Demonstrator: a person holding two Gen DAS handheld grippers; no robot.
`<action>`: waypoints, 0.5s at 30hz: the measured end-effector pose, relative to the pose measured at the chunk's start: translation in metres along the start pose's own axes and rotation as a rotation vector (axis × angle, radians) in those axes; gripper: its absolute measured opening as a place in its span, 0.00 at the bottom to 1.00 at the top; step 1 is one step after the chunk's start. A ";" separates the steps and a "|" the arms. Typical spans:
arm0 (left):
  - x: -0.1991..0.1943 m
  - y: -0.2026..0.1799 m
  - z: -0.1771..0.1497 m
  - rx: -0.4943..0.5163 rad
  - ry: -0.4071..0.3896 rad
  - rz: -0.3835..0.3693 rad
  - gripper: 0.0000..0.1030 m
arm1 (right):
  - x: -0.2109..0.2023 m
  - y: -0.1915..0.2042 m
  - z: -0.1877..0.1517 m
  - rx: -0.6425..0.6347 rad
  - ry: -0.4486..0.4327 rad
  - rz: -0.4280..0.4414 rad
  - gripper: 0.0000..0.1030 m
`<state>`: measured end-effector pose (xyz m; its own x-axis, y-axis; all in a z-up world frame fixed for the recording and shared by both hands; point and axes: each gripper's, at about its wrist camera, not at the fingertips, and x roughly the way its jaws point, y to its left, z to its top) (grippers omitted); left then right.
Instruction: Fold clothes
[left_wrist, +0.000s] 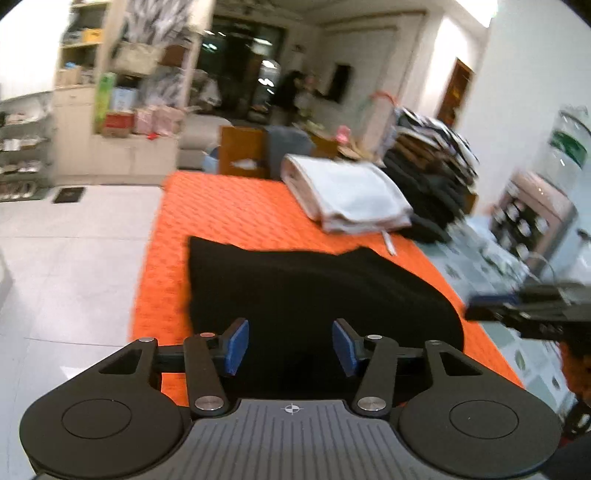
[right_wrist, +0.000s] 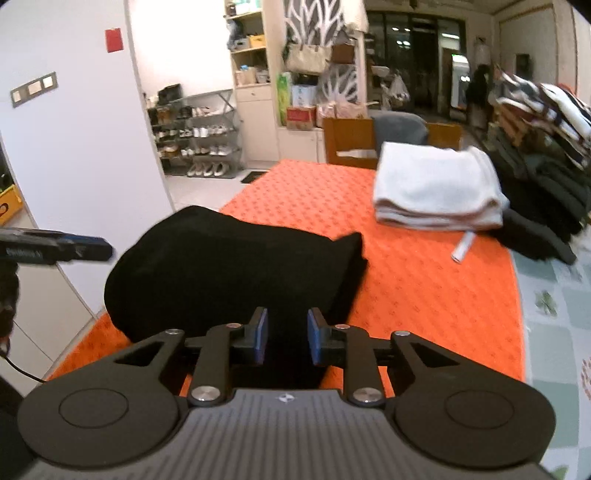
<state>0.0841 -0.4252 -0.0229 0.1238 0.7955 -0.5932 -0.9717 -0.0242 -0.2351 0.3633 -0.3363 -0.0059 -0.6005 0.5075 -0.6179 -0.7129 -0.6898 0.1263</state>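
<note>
Here the black garment (left_wrist: 295, 288) lies beneath both parted jaws.

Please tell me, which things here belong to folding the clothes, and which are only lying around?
Part of the job:
black garment
folded white cloth
pile of clothes
orange mat

Just lying about:
small white tube
shoe rack
shelves
wooden chair
</note>
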 end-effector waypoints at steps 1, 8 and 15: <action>0.009 -0.005 0.000 0.019 0.018 -0.006 0.51 | 0.007 0.004 0.003 -0.011 0.000 -0.003 0.26; 0.057 -0.013 -0.006 0.087 0.117 0.020 0.53 | 0.060 0.024 0.008 -0.042 0.038 -0.046 0.26; 0.084 0.021 -0.014 -0.073 0.177 0.022 0.57 | 0.103 0.020 -0.009 -0.066 0.138 -0.103 0.25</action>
<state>0.0773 -0.3672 -0.0885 0.1423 0.6756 -0.7234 -0.9582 -0.0892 -0.2719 0.2907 -0.3021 -0.0741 -0.4673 0.5045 -0.7260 -0.7398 -0.6728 0.0086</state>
